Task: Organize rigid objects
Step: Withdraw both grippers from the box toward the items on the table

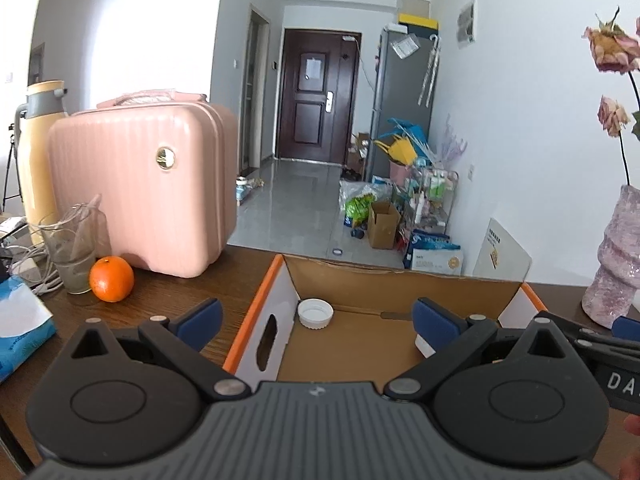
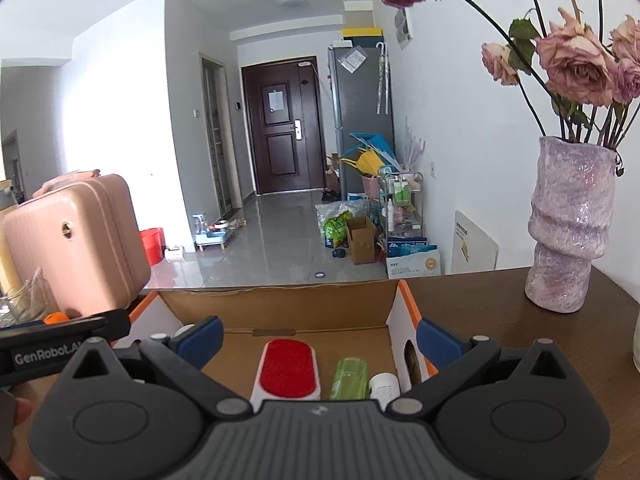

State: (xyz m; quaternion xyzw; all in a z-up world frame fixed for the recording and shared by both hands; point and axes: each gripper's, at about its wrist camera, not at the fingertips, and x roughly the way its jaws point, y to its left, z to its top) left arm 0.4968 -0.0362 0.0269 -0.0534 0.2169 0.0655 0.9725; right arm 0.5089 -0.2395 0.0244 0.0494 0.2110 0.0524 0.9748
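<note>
An open cardboard box (image 1: 400,274) with orange edges sits on the dark wooden table. In the left wrist view a white cap (image 1: 315,313) lies in its far left corner. In the right wrist view the box (image 2: 280,300) holds a red and white lint brush (image 2: 288,370), a green bottle (image 2: 350,378) and a white bottle (image 2: 384,388). My left gripper (image 1: 318,320) is open and empty above the box's left side. My right gripper (image 2: 320,340) is open and empty above the box's right side.
A pink case (image 1: 140,184), an orange (image 1: 111,279), a glass (image 1: 72,252) and a yellow thermos (image 1: 38,144) stand left of the box. A blue tissue pack (image 1: 20,320) lies at the left edge. A pink vase of dried roses (image 2: 568,224) stands to the right.
</note>
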